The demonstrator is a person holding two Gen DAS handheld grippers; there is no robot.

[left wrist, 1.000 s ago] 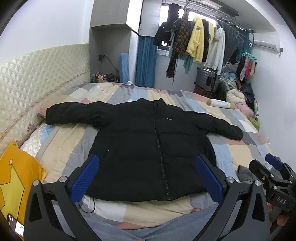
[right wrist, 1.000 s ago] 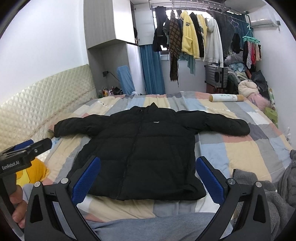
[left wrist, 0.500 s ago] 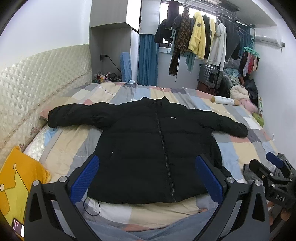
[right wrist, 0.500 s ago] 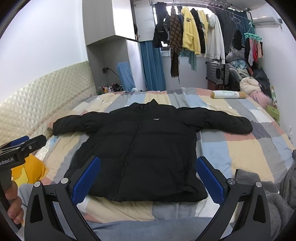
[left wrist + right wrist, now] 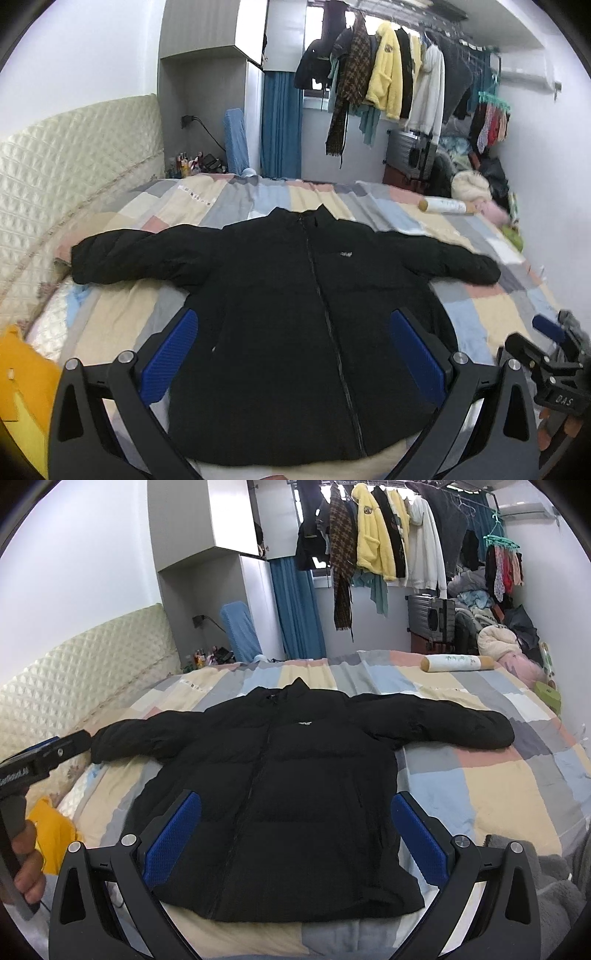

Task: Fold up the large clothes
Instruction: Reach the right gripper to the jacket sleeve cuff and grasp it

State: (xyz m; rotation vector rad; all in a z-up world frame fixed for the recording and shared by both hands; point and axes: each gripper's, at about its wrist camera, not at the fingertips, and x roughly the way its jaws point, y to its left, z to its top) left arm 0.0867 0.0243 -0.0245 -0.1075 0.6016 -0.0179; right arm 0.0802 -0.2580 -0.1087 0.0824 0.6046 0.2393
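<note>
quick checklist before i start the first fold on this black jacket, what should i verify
1. Black puffer jacket lies flat, front up, on the patchwork bedspread: ok.
2. Zipper closed along the whole front: cannot tell; the line looks closed, but the dark fabric hides detail.
3. Both sleeves spread out sideways, left sleeve and right sleeve, neither tucked under: ok.
4. Left gripper open and holding nothing: ok.
5. Right gripper open and holding nothing: ok.
6. Fold area free of clutter: ok; the rolled bolster lies beyond the sleeve, apart from the jacket.
</note>
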